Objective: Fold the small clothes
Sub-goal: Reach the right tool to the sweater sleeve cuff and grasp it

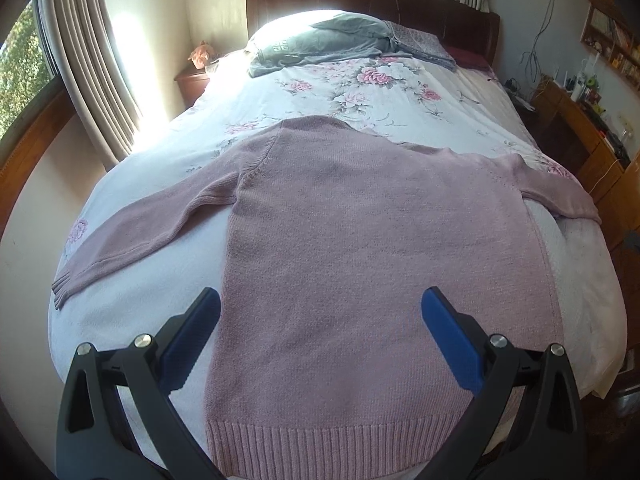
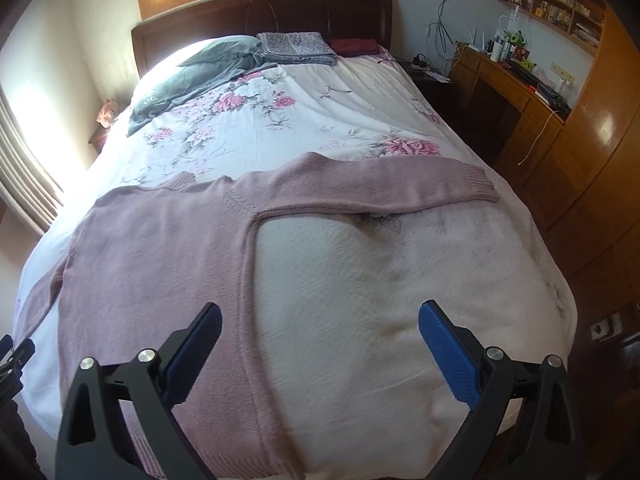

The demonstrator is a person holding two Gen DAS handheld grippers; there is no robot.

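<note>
A pink knitted sweater (image 1: pixel 360 248) lies flat on the bed, ribbed hem nearest me, both sleeves spread out to the sides. My left gripper (image 1: pixel 320 304) hovers open above the lower body of the sweater, nothing between its blue pads. In the right wrist view the sweater (image 2: pixel 160 264) fills the left half, its right sleeve (image 2: pixel 380 188) stretched across the bedspread with the ribbed cuff at its end. My right gripper (image 2: pixel 320 316) is open over the sweater's right side seam and the bare bedspread beside it. The left sleeve (image 1: pixel 140 228) runs toward the bed's left edge.
The bed (image 2: pixel 360 280) has a white floral cover. A grey garment (image 1: pixel 320 44) and folded patterned cloth (image 2: pixel 296 48) lie by the dark headboard. Curtains and a window stand left; a wooden desk (image 2: pixel 520 92) and cabinets line the right wall.
</note>
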